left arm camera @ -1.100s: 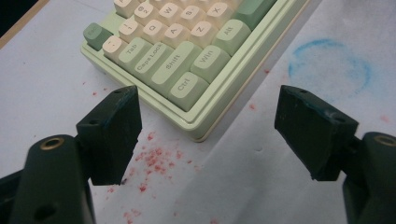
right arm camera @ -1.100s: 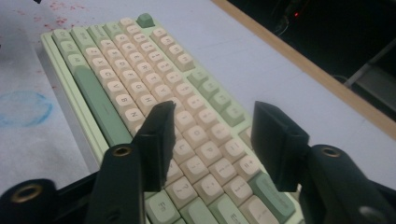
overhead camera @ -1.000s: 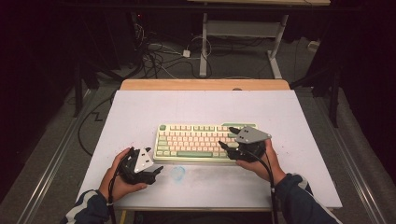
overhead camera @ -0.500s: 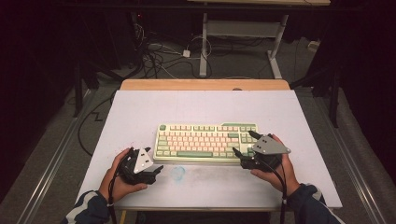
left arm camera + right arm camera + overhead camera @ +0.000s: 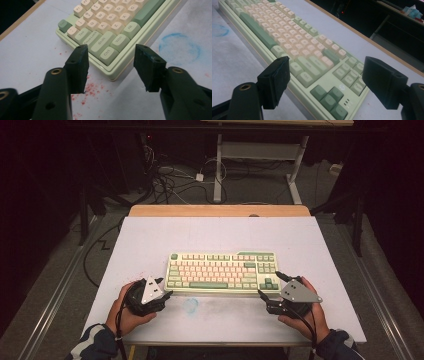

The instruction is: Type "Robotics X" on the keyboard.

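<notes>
Keyboard (image 5: 222, 272) far end cut off beyond the right gripper (image 5: 329, 82), jaws apparently empty.

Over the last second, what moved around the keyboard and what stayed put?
The right gripper came off the right end of the keyboard, where it hovered over the keys, and pulled back toward the person, now beside the near right corner, jaws open and holding nothing. The left gripper kept its place at the near left corner; its jaws have just been closing, nothing gripped, the corner ahead of them. The keyboard and table are unchanged.
</notes>
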`<move>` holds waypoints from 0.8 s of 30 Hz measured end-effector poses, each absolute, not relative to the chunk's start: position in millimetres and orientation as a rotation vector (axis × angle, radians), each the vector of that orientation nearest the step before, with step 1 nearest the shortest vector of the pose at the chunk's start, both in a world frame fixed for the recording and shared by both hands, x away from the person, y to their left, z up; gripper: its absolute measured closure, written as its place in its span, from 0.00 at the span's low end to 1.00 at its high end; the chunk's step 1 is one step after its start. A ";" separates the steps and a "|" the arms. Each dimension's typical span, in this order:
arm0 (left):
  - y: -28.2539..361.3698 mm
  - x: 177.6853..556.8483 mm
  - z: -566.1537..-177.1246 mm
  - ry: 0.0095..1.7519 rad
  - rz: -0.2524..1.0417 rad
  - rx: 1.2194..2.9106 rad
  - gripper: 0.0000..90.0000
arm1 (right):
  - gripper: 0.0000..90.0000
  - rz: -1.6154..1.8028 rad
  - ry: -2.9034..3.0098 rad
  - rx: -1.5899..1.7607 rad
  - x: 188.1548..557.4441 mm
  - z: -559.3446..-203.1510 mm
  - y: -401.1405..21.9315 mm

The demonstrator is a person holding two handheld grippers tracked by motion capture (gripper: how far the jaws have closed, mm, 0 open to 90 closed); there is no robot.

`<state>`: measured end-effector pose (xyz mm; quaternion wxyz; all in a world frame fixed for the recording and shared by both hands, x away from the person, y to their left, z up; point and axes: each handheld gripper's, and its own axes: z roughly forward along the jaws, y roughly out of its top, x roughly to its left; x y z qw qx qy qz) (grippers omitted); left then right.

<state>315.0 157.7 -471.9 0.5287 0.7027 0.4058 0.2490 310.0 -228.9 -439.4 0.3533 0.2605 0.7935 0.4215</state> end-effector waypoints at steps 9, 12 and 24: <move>148.7 325.2 -461.0 0.972 0.526 1.700 0.82 | 0.26 1.050 2.080 0.676 302.9 -448.8 -234.4; 142.7 328.1 -456.9 0.967 0.500 1.716 0.91 | 0.26 1.046 2.087 0.673 300.8 -450.2 -235.5; 107.2 350.4 -441.0 0.917 0.455 1.741 0.97 | 0.26 1.027 2.099 0.638 300.3 -452.0 -232.0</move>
